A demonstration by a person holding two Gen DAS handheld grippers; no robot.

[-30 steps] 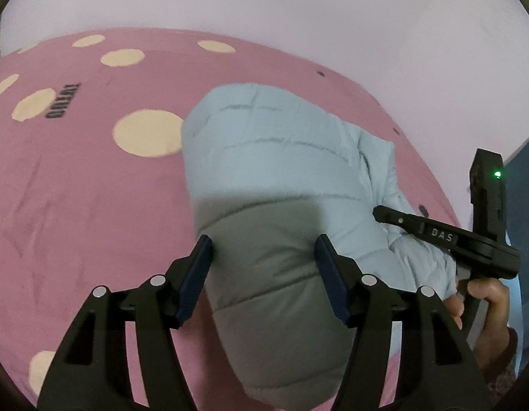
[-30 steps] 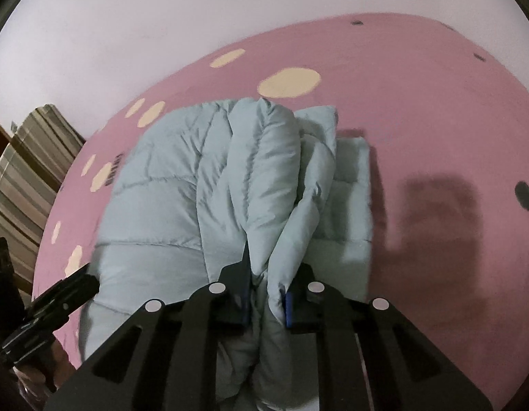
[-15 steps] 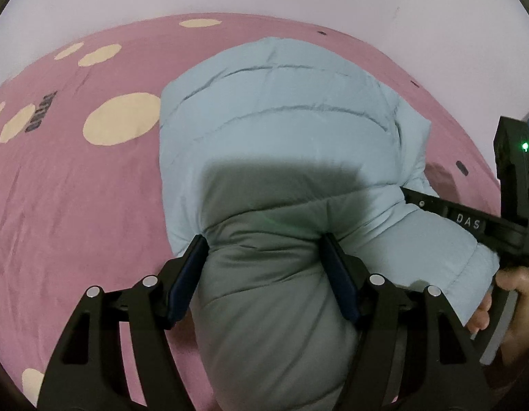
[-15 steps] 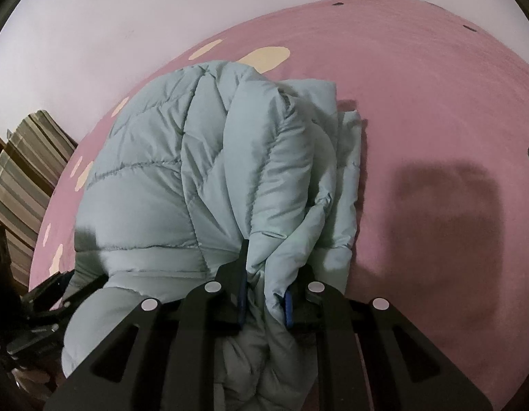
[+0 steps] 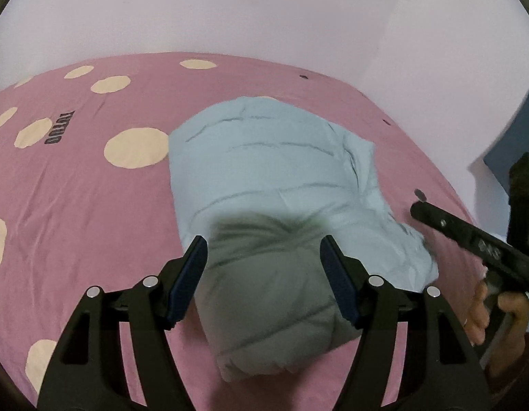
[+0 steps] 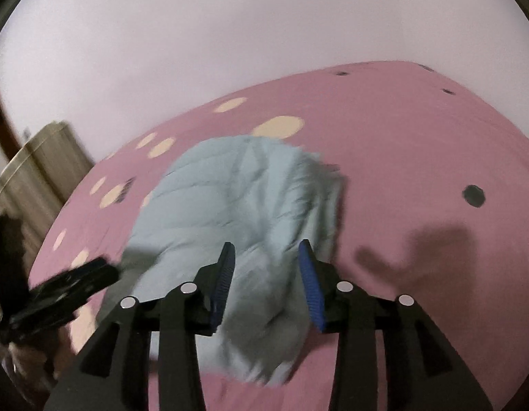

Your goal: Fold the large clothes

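— Claws first: our right claw (image 6: pixel 266 286) has just been spreading its jaws, and the pale blue puffy jacket (image 6: pixel 237 205) that lies between them now looks loose, the blue pads clear of the cloth on both sides, though the picture is blurred.

— And our left claw (image 5: pixel 262 279)?

— Spread wide, straddling the near, shadowed roll of the jacket (image 5: pixel 271 205). We cannot see the pads pressing; the fabric bulges between them without a pinch mark, so we read it as a loose straddle, not a grip.

— Where does the jacket lie?

— On the pink spotted bedsheet (image 5: pixel 76 222), bundled, its long axis running from us, near, away toward the far wall (image 5: pixel 264 10). The near end sits right under both claws; the far end points at the cream dots.

— Which hand is nearer for the next move?

— From the left view, the right claw (image 5: pixel 469 239) with its hand (image 5: pixel 493 311) hangs off the jacket's right edge, slightly apart. Our left claw sits square over the near end, so we judge it better placed to press or tuck that end.

— Risk?

— Puffy filling springs back; the fold may open once released.
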